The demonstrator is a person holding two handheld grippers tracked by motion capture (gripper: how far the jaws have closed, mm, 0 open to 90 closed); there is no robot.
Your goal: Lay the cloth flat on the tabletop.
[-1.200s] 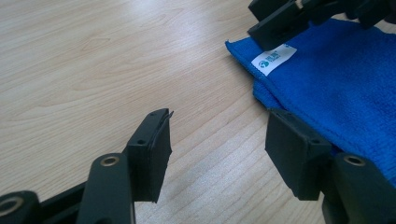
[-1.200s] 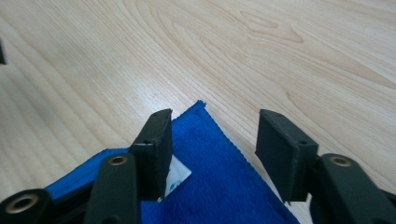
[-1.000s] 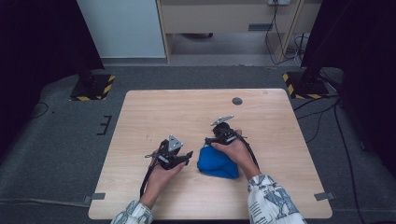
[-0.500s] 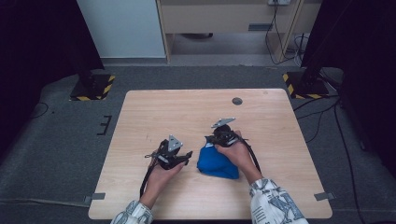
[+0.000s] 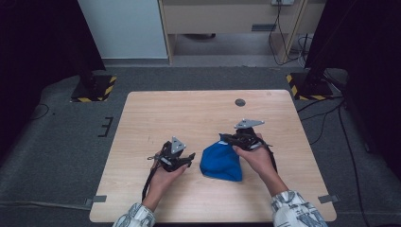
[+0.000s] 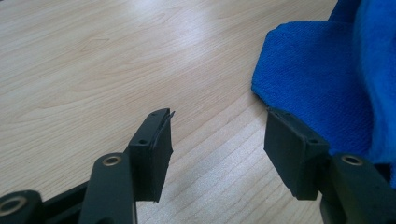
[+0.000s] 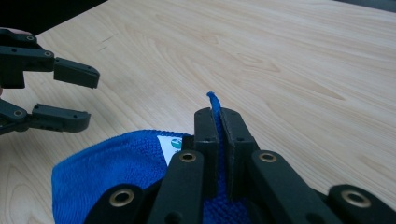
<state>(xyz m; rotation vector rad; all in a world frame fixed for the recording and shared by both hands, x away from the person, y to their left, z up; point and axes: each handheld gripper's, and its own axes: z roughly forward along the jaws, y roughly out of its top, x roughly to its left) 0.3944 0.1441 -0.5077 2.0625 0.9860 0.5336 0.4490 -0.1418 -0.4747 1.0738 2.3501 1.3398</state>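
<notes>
High view: a person's two forearms come in from the near edge of a wooden table (image 5: 198, 113), a gripper in each hand.
Cloth: a blue cloth (image 5: 220, 163) sits bunched on the near middle of the table, between the two hands — closer to the right one.
Right gripper: the right gripper (image 5: 223, 138) is at the cloth's far right corner, jaws pressed together on a fold of it; the fabric rises in a peak up to the jaws while the rest lies on the wood.
Right gripper view: the two black jaws stand closed with a thin edge of blue cloth (image 7: 215, 105) pinched between the pads and poking out past the tips; a white label (image 7: 171, 145) shows on the cloth just beside the jaws.
Left gripper: the left gripper (image 5: 191, 157) rests low over the table just left of the cloth, jaws spread, nothing between them.
Left gripper view: bare wood lies between the open jaws — the cloth's edge (image 6: 317, 88) is just beyond the right-hand jaw, not touching the pads as far as I can tell.
Table mark: a small dark round spot (image 5: 240, 102) lies well apart, toward the far edge.
</notes>
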